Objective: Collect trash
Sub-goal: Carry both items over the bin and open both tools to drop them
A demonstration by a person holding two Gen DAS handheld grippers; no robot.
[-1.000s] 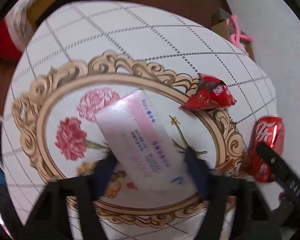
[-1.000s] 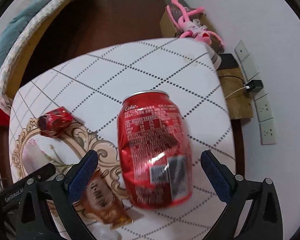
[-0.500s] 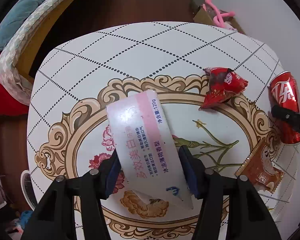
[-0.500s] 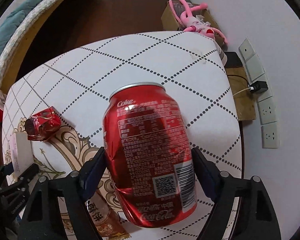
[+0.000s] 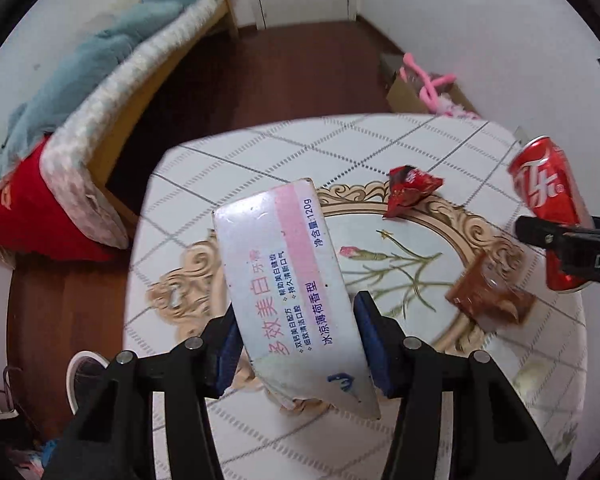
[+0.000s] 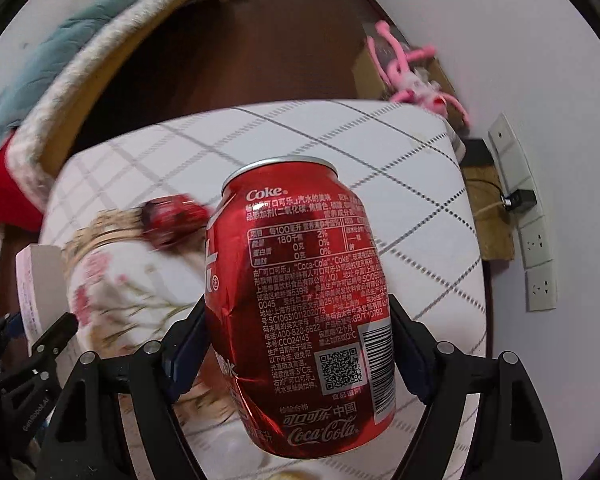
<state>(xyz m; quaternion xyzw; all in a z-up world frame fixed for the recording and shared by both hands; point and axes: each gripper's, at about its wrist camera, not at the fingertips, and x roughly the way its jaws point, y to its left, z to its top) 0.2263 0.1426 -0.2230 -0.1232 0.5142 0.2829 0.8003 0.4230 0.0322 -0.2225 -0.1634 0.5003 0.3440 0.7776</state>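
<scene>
Fingers [image 5: 370,346] now lifting toothpaste box [image 5: 288,280], can [image 6: 300,304]

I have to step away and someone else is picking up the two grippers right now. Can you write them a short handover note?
Left gripper: shut on the toothpaste box, held above the table.
Right gripper: shut on the dented Coke can, also lifted.
Left on the table: a crumpled red wrapper near the ornate border and a brown wrapper nearer the right edge.
Done: two items picked up. Left: drop both off, though no bin shows in either view, then collect the two wrappers.
</scene>
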